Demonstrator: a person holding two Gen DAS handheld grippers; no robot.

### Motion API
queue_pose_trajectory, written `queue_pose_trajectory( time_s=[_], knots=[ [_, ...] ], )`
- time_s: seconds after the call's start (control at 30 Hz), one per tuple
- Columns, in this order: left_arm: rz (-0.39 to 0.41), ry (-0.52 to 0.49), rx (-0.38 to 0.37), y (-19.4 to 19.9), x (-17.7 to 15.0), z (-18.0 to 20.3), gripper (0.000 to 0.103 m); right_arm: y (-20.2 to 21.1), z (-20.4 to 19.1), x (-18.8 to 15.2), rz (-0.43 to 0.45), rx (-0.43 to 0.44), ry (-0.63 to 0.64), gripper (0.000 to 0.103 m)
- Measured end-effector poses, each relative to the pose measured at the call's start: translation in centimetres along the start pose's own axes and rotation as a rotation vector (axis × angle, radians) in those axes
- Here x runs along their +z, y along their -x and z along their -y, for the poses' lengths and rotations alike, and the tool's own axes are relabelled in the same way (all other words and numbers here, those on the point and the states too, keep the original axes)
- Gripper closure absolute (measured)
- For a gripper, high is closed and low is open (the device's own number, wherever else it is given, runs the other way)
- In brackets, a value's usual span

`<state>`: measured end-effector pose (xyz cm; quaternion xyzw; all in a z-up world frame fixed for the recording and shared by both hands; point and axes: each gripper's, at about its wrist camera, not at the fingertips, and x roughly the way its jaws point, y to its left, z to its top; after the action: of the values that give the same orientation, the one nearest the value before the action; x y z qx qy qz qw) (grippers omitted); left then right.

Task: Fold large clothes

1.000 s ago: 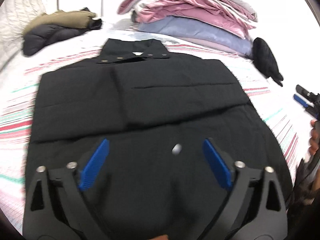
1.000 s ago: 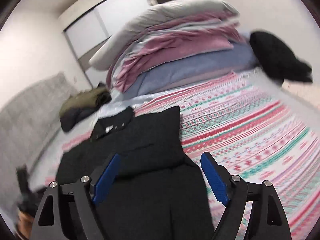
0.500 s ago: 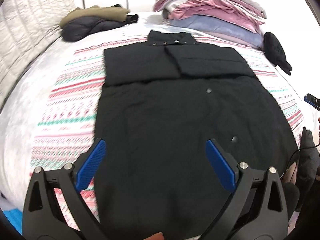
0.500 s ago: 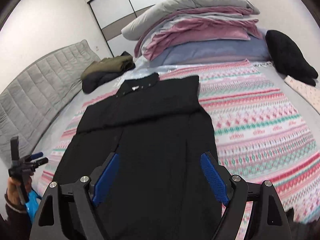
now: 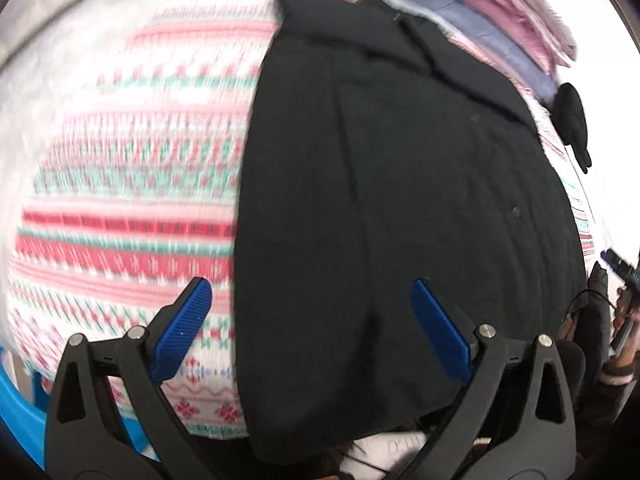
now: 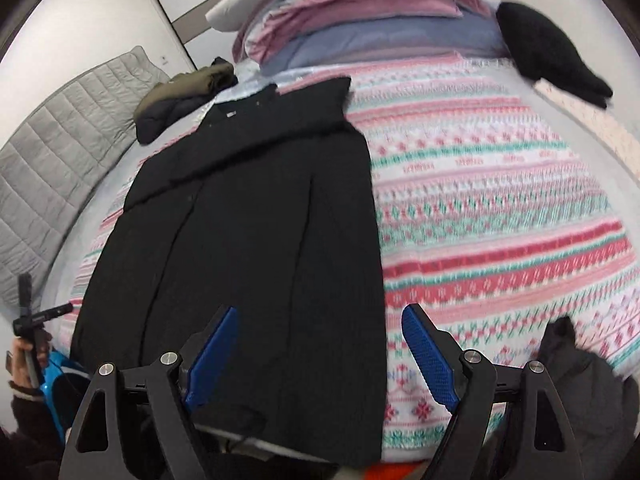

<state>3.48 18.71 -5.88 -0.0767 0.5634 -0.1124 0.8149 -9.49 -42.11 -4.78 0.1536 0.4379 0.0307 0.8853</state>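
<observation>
A long black coat [image 5: 400, 200] [image 6: 248, 232] lies flat on the patterned bedspread [image 5: 128, 184] [image 6: 500, 216], its sleeves folded across the chest and its collar toward the far pillows. My left gripper [image 5: 312, 304] hangs open above the coat's lower left edge, one blue pad over the bedspread and one over the cloth. My right gripper [image 6: 318, 340] is open above the coat's lower right edge near the hem. Neither holds anything. The left gripper also shows small at the far left of the right wrist view [image 6: 36, 316], in a hand.
Stacked pink, blue and grey bedding [image 6: 360, 20] sits at the head of the bed. A black woolly item [image 6: 552, 52] lies at the right. An olive and dark jacket heap [image 6: 180, 96] lies by the grey headboard [image 6: 60, 152]. A dark garment [image 6: 580, 380] hangs at the near right edge.
Both grippers have drawn back from over the coat's chest toward its hem and sunk lower. The left one has swung to the coat's left edge and rolled. Jaws unchanged.
</observation>
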Motion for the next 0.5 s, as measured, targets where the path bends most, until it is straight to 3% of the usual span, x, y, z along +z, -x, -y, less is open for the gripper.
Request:
queue_pose_trajectory(
  time_s=[0.13, 0.43, 0.5],
  knots=[
    [-0.036, 0.042, -0.062, -1.6, -1.0, -1.2, 0.004, -1.5, 1.5, -1.2, -0.051, 0.030, -0.048, 0.018],
    [-0.030, 0.064, -0.145, -2.0, -1.3, -1.8, 0.004, -6.2, 2.9, -2.5, -0.164, 0.123, -0.170, 0.018],
    [-0.032, 0.049, -0.169, -2.0, -1.2, -1.5, 0.010, -7.0, 3.0, -2.6, -0.156, 0.115, -0.182, 0.017]
  ],
)
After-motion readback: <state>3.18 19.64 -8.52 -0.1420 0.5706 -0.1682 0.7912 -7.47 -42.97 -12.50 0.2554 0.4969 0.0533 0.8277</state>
